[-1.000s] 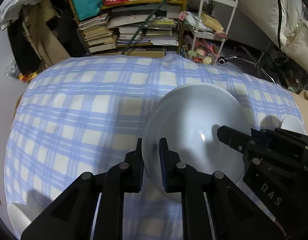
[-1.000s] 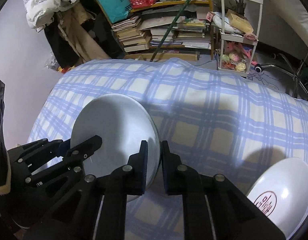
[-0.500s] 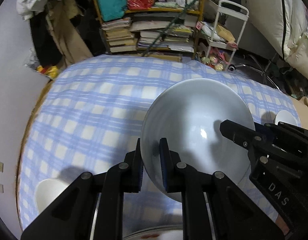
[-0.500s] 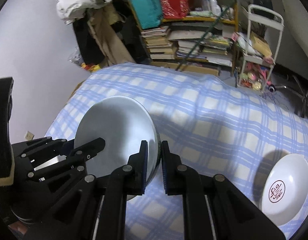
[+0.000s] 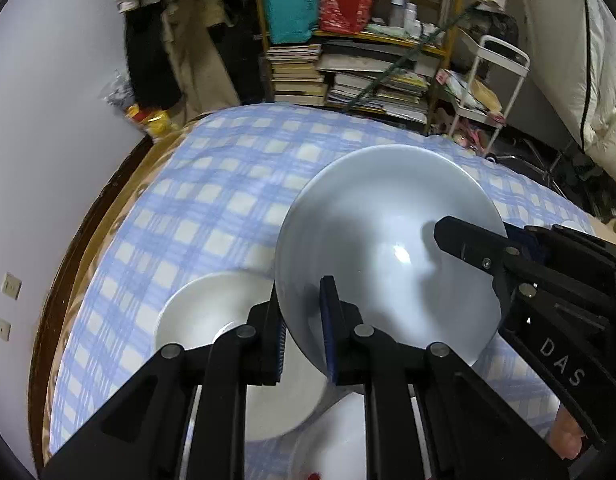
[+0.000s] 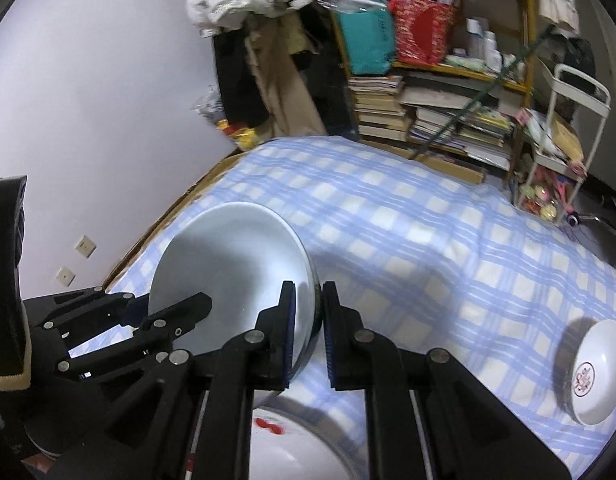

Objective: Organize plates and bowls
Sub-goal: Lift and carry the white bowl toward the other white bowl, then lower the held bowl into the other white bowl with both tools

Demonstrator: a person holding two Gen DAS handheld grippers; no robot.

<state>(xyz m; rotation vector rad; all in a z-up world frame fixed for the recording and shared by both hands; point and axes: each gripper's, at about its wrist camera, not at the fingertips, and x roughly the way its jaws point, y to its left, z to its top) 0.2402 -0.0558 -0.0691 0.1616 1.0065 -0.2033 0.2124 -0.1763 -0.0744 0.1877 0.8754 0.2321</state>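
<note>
Two grippers hold one white bowl above a blue checked cloth.

The left gripper (image 5: 302, 334) clamps the bowl's (image 5: 388, 248) near-left rim while the right gripper (image 6: 308, 334) grasps its right rim, keeping it tilted in the air. Below it sit a white plate (image 5: 212, 312) and a red-marked dish (image 6: 292, 440); a logo bowl (image 6: 592, 372) rests far right. A bookshelf (image 6: 428, 92) stands beyond.

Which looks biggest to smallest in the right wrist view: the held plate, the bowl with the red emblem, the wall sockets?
1. held plate, though nearest the camera
2. bowl with the red emblem
3. wall sockets, both alike
</note>
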